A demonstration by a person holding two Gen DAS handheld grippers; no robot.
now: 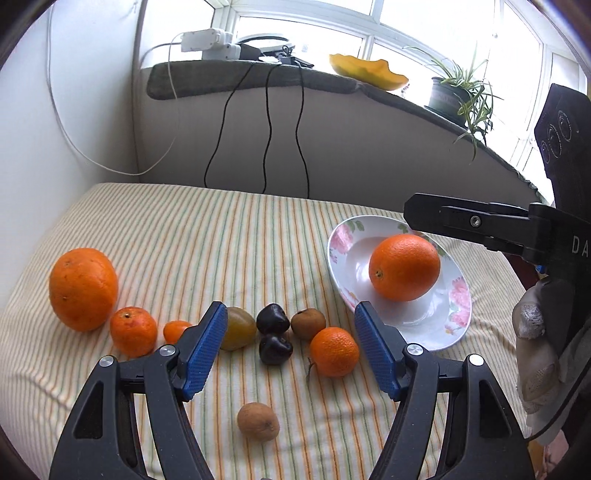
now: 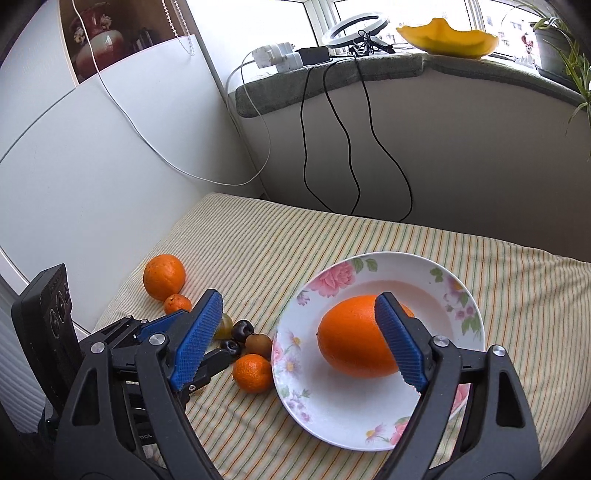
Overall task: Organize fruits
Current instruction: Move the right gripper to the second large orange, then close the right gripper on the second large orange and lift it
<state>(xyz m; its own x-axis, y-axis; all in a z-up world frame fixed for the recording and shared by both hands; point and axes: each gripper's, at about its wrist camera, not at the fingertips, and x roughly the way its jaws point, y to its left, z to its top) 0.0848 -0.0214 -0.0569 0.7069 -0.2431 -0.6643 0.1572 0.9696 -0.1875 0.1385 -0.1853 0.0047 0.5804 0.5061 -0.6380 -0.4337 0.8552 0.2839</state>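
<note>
Orange (image 2: 354,338) lies on plate (image 2: 332,417) between spread right tongs (image 2: 299,338), untouched.

Cloth: we saw a striped yellow-green fabric cover (image 1: 229,236) spread flat.
Sill: a grey padded window ledge (image 2: 332,79) carried a white power strip (image 2: 277,55) and a white ring light (image 2: 356,31).
Cables: thin black cords (image 1: 267,129) hung down the wall.
Plant: a potted green spider plant (image 1: 461,88) stood beside a yellow wavy-edged bowl (image 1: 369,70).

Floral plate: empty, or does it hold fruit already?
Holds fruit: one large orange lies on the floral plate; the other fruits lie on the striped cloth beside it.
</note>
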